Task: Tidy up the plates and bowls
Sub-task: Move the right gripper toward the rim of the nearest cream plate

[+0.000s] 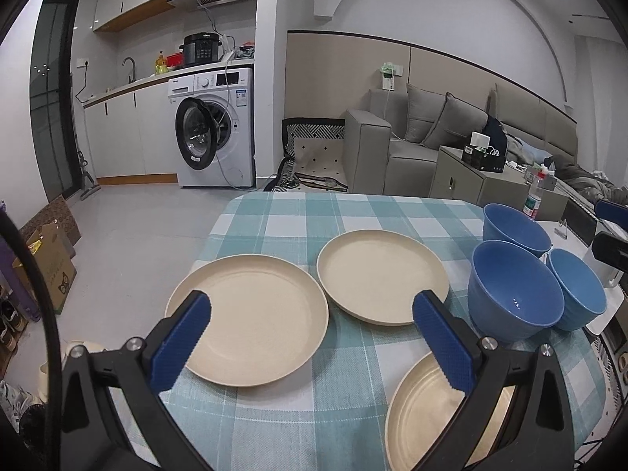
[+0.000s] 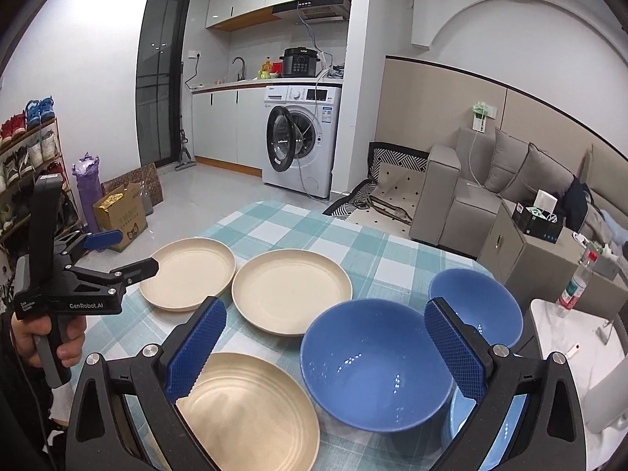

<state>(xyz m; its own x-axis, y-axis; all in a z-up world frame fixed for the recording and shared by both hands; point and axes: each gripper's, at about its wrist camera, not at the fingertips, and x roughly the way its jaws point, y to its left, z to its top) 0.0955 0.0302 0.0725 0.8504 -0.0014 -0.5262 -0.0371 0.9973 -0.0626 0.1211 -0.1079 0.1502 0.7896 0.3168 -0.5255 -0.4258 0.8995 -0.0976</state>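
Three cream plates lie apart on the checked tablecloth [image 1: 274,216]: a left plate [image 1: 251,322] [image 2: 188,274], a middle plate [image 1: 382,274] [image 2: 292,290] and a near plate [image 1: 428,412] [image 2: 251,408]. Three blue bowls stand at the right: a middle bowl [image 1: 514,294] [image 2: 373,361], a far bowl [image 1: 514,229] [image 2: 477,302] and a near-right bowl [image 1: 581,286], mostly hidden behind the right finger in the right wrist view [image 2: 463,428]. My left gripper [image 1: 310,316] is open and empty above the left plate; it also shows in the right wrist view [image 2: 129,251]. My right gripper [image 2: 324,325] is open and empty above the middle bowl.
The table's left edge drops to the floor, where a cardboard box [image 2: 121,216] and a shoe rack [image 2: 27,165] stand. A white side table [image 2: 569,337] with a plastic bottle [image 2: 577,282] is at the right. A grey sofa [image 1: 412,133] and a washing machine [image 1: 216,125] stand beyond.
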